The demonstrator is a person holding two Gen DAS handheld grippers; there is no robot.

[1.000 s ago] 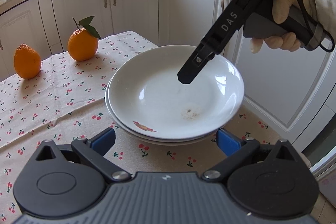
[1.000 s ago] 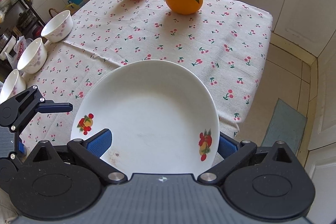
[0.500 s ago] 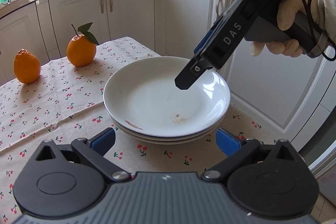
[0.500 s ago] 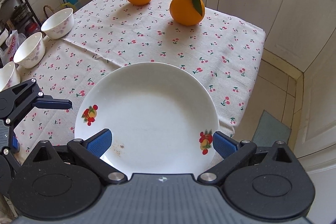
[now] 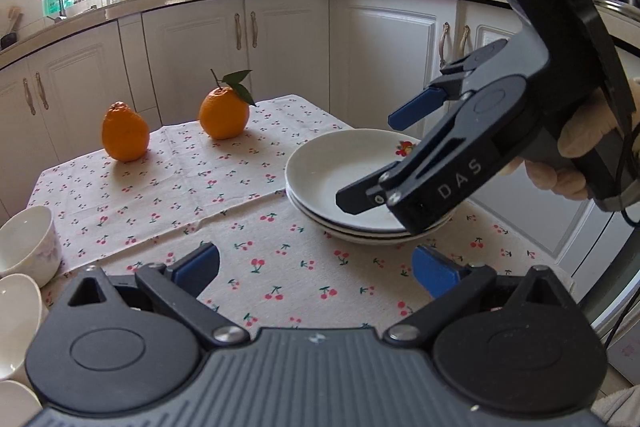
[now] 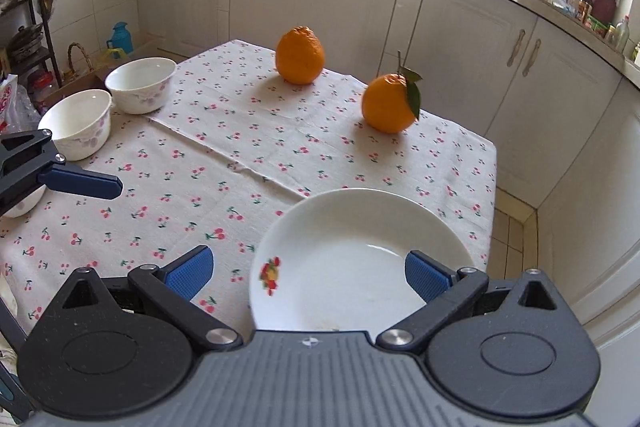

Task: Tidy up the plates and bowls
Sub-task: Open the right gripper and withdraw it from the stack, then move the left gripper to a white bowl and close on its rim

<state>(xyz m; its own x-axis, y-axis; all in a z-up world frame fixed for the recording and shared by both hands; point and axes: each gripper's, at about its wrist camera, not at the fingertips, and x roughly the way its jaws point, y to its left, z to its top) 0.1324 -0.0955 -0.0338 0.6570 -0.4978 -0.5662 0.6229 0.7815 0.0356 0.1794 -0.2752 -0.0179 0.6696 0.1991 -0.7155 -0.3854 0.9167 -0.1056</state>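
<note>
- We see the plates point(image 5: 344, 167) already gathered into one stack near the table corner on the cherry-print cloth point(image 5: 248, 203), the top one showing a fruit decal; we judge this half done.
- Our right gripper point(image 5: 380, 155) hangs just above the stack, jaws spread, holding nothing.
- Our left gripper point(image 5: 316, 267) sits back from the stack over the cloth, jaws also wide apart and empty.
- The bowls point(image 6: 140, 85) stand separately along the far-left table edge; two show clearly and at least one more is partly hidden, none nested.
- We reckon nesting the bowls is what remains.
- The two oranges point(image 6: 300, 55) sit well apart from the crockery.
</note>
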